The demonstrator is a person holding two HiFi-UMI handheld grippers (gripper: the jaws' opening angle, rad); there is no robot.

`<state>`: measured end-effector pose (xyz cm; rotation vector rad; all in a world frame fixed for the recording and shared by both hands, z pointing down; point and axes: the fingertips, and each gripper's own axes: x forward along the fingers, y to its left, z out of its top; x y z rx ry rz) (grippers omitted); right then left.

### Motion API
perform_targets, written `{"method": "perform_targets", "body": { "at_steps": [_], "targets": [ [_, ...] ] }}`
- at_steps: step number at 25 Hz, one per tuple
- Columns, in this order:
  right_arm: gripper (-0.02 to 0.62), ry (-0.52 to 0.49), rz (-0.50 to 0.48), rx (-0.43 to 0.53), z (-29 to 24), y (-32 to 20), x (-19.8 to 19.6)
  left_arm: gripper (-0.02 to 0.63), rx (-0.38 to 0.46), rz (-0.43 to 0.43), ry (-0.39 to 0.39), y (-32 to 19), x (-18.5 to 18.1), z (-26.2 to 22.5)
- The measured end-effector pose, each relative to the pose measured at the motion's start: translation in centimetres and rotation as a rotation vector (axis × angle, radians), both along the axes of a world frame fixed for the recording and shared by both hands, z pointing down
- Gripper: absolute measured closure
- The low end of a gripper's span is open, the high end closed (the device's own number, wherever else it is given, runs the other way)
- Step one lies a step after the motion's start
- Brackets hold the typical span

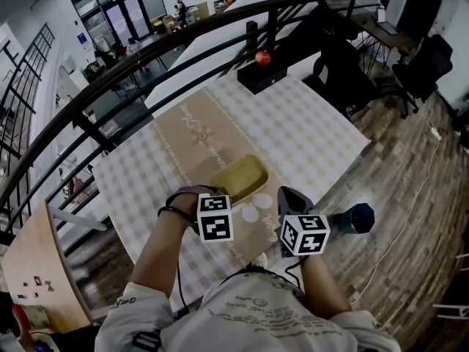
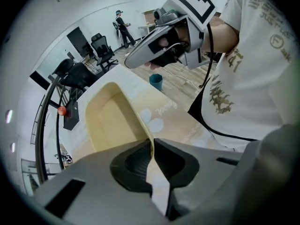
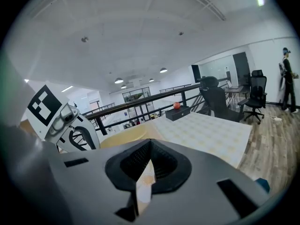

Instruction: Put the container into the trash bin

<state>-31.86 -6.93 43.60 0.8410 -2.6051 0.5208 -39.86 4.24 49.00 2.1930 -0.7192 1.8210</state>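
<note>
A shallow yellow container (image 1: 240,177) hangs tilted above the checked tablecloth (image 1: 322,134). My left gripper (image 1: 220,194) is shut on its near rim; in the left gripper view the rim (image 2: 146,134) runs straight between the two pads and the container's hollow (image 2: 112,121) faces the camera. My right gripper (image 1: 288,196) hovers just right of the container, jaws together with nothing in them. It also shows in the left gripper view (image 2: 133,58). A dark blue trash bin (image 1: 357,218) stands on the wooden floor right of the table, and appears in the left gripper view (image 2: 156,82) too.
A black box (image 1: 258,77) with a red ball (image 1: 263,58) sits at the table's far edge. A black railing (image 1: 146,57) curves behind the table. Office chairs (image 1: 421,68) stand far right, a wooden panel (image 1: 29,266) near left, a cable (image 1: 399,229) on the floor.
</note>
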Motion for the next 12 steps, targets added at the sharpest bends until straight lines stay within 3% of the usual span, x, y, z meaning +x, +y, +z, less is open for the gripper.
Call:
{"method": "perform_targets", "body": {
  "at_steps": [6, 12],
  "targets": [
    [0.592, 0.004, 0.028, 0.002, 0.2, 0.3, 0.9, 0.578, 0.009, 0.014, -0.025, -0.3, 0.1, 0.8],
    [0.592, 0.019, 0.133, -0.005, 0.8, 0.2, 5.0, 0.578, -0.013, 0.133, -0.014, -1.3, 3.8, 2.7]
  ]
}}
